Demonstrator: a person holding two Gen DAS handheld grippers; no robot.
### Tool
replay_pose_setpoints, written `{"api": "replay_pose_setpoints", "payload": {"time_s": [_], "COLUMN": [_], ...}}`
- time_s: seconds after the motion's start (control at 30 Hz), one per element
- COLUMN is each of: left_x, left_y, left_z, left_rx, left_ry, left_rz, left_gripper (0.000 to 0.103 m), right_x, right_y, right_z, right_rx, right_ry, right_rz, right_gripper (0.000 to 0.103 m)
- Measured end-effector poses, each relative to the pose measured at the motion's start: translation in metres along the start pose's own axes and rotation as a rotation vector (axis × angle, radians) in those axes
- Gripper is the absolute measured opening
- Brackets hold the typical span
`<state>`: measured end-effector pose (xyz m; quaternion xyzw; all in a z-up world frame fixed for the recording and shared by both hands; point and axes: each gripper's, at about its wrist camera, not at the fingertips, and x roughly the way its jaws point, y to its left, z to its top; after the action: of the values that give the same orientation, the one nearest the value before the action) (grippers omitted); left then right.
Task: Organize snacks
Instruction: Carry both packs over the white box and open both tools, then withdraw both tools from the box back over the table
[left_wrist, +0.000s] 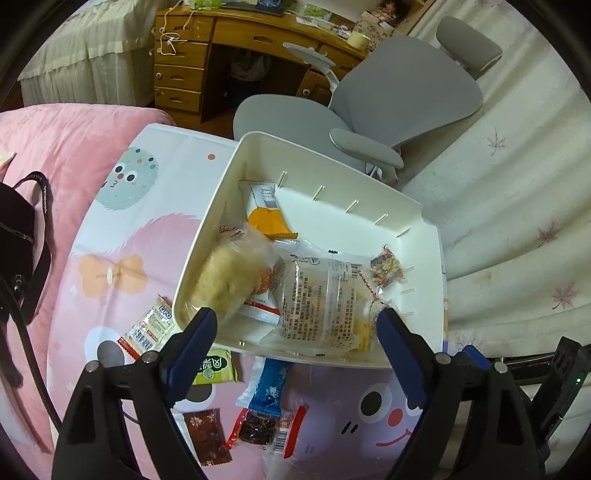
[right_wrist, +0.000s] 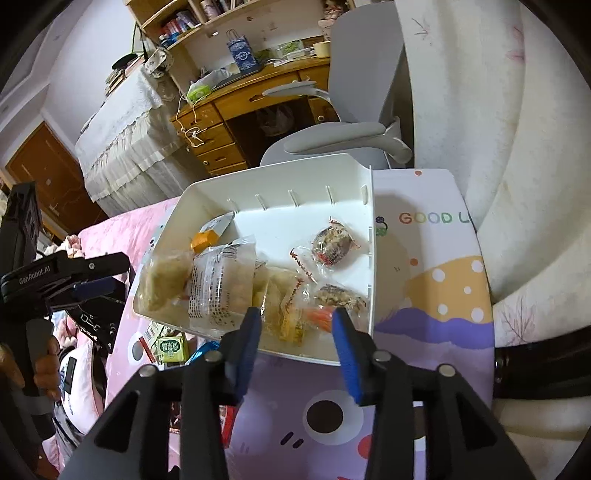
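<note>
Snacks are lying in a white bin (left_wrist: 417, 221) that is sitting on a cartoon-printed table top (left_wrist: 162, 229). In the left wrist view, the left gripper (left_wrist: 295, 325) is hovering over the near rim of the bin with its blue pads standing wide apart and nothing between them. Inside the bin, a clear pack with printed text (left_wrist: 317, 291) is lying in the middle, a pale rice-cake pack (left_wrist: 229, 273) is resting against the left wall, an orange-and-white packet (left_wrist: 266, 210) is sitting further back, and a small mixed-nut pack (left_wrist: 388, 266) is lying near the right wall. Loose on the table in front of the bin are lying a white-and-red wafer packet (left_wrist: 147, 328), a green packet (left_wrist: 214, 365), a blue packet (left_wrist: 269, 387) and a brown wrapper (left_wrist: 207, 435). In the right wrist view, the right gripper (right_wrist: 295, 332) is pointing down at the near right corner of the bin, its pads partly apart and gripping nothing; a clear bag with orange pieces (right_wrist: 317, 314) is lying just beyond the tips. Two round dark snack packs (right_wrist: 332, 243) are sitting by the right wall. At the left edge, a hand (right_wrist: 40, 365) is holding the other gripper's handle.
</note>
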<state>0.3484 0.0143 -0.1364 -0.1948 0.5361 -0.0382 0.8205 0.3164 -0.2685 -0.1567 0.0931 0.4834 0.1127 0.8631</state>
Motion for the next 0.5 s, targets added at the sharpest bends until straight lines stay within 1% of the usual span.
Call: {"api": "replay_pose_setpoints", "payload": {"time_s": [0.13, 0.27, 0.33, 0.5], "left_x": [-0.014, -0.033, -0.043, -0.062], "left_y": [0.001, -0.001, -0.002, 0.004], "left_z": [-0.01, -0.026, -0.038, -0.072], "left_rx": [-0.011, -0.003, 0.001, -0.012], "left_ry": [-0.001, -0.011, -0.024, -0.039], "left_rz": [0.005, 0.016, 0.023, 0.072], "left_gripper": [0.087, 0.087, 0.087, 0.087], "right_x": [-0.008, -0.02, -0.025, -0.035], "right_y": [-0.003, -0.005, -0.005, -0.002], "right_z": [-0.004, -0.012, -0.016, -0.031], "right_rx": [0.011, 0.044, 0.056, 0.054], "right_ry": [-0.001, 0.011, 0.011, 0.013], "right_rz": [0.003, 0.032, 0.05, 0.097], "right_gripper": [0.048, 0.054, 0.058, 0.06]}}
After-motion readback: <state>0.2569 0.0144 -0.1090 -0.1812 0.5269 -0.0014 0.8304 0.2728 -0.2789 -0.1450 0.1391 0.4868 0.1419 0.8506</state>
